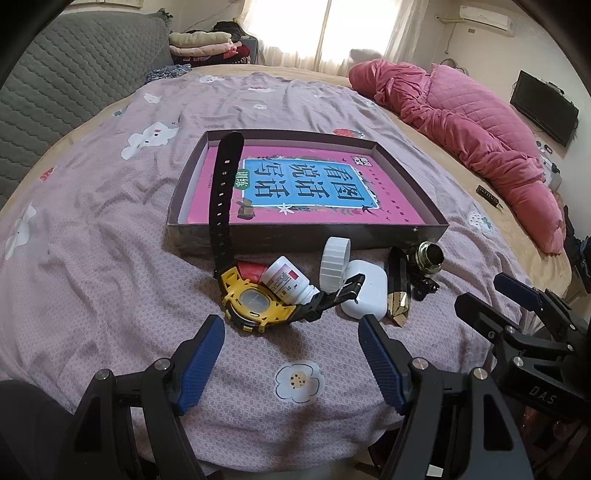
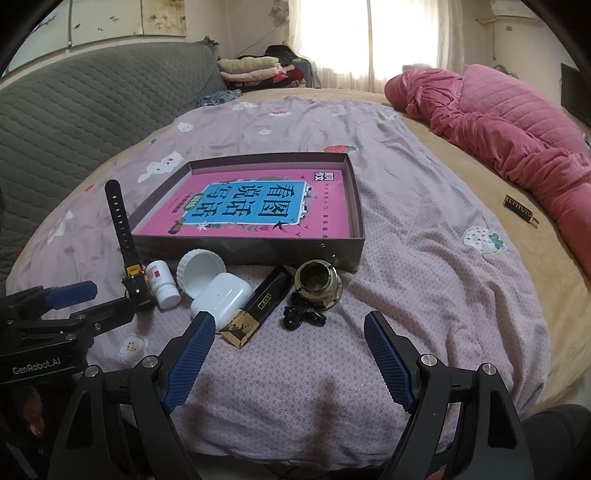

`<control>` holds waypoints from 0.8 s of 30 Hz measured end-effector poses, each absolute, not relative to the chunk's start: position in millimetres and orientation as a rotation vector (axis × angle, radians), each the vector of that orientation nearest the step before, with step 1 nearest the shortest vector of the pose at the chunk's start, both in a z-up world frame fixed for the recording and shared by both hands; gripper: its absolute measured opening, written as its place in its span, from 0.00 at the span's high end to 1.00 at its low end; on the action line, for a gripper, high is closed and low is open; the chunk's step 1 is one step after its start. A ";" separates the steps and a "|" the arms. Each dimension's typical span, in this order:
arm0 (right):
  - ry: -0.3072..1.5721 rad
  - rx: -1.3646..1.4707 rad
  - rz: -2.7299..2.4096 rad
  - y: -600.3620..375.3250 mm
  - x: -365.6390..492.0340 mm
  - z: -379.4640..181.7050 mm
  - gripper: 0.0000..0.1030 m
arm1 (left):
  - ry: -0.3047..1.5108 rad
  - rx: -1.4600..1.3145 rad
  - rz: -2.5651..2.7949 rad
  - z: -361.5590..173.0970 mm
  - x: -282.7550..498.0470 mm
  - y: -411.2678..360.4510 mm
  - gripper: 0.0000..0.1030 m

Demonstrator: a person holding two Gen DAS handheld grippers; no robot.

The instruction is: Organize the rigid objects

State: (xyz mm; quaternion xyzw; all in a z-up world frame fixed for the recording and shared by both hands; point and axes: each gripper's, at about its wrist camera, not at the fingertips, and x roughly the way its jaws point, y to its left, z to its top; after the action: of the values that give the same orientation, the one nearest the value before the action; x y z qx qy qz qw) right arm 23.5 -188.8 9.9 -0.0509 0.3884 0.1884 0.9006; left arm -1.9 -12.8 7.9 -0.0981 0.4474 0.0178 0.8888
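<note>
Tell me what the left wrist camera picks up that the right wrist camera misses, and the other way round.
Only the left wrist view shows the watch's yellow face, the wall air conditioner and the whole TV.

Only the right wrist view looks down into the brass jar and shows the wall panels above the grey sofa.

Both show the box with the pink book, pill bottle, white cap, earbud case, black-gold case, pink quilt and both grippers, left and right, jaws open.

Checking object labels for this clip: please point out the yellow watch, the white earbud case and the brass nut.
yellow watch [image 1: 255, 301]: left wrist view, on the round dial face.
white earbud case [image 2: 221, 295]: right wrist view, on its lid.
brass nut [image 2: 318, 281]: right wrist view, on its rim.
</note>
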 end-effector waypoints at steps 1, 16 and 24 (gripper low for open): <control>0.804 -0.105 0.390 -188.9 23.6 10.0 0.19 | 0.931 -0.202 0.039 7.8 -1.9 -12.8 0.28; 0.805 -0.105 0.389 -190.6 24.1 8.7 0.19 | 0.933 -0.199 0.046 6.0 -0.7 -12.2 0.28; 0.809 -0.103 0.383 -192.4 25.0 7.5 0.19 | 0.935 -0.212 0.047 5.8 -1.2 -8.6 0.28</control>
State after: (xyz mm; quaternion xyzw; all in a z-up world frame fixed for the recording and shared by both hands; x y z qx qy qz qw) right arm 25.0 -192.4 7.5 -0.0497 0.3908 0.1853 0.9003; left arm -1.2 -8.6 5.8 -0.1022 0.4497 0.0225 0.8870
